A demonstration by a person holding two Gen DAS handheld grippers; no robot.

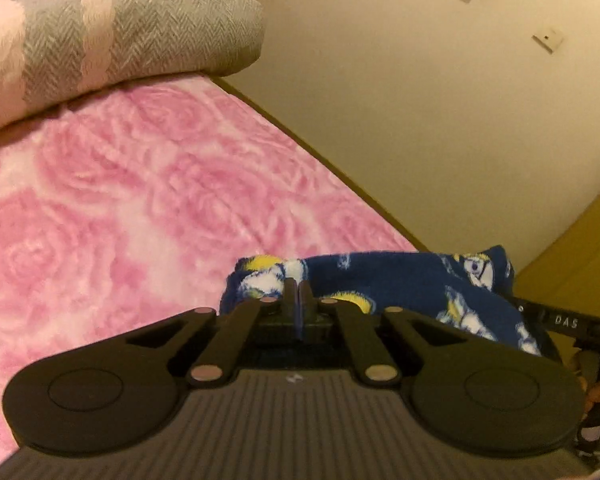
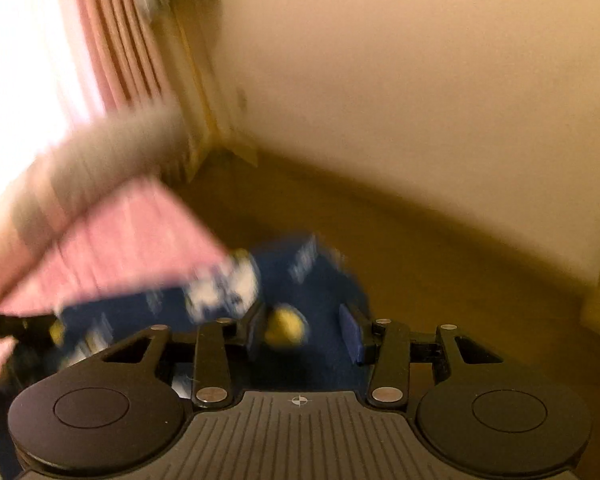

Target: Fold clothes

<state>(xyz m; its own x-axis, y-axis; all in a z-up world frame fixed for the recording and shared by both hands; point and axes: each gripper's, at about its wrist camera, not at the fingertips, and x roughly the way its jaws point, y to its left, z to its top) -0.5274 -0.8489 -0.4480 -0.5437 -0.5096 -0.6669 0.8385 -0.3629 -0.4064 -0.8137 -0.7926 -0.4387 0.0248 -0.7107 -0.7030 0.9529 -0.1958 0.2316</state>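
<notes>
A dark blue fleece garment [image 1: 400, 280] with white and yellow cartoon prints lies bunched at the near right edge of the pink rose-patterned bed [image 1: 120, 200]. My left gripper [image 1: 299, 292] is shut on a fold of the garment at its left end. In the blurred right wrist view the same garment [image 2: 300, 292] lies between the fingers of my right gripper [image 2: 302, 332], which is open with its jaws wide apart over the cloth. Part of the other gripper [image 2: 16, 326] shows at the left edge there.
A folded grey and pink quilt [image 1: 100, 36] lies at the far end of the bed. A cream wall [image 1: 420, 100] with sockets [image 1: 548, 38] runs along the bed's right side. A pink curtain [image 2: 112, 40] hangs at the far left. Brown floor [image 2: 420, 260] lies beyond the bed edge.
</notes>
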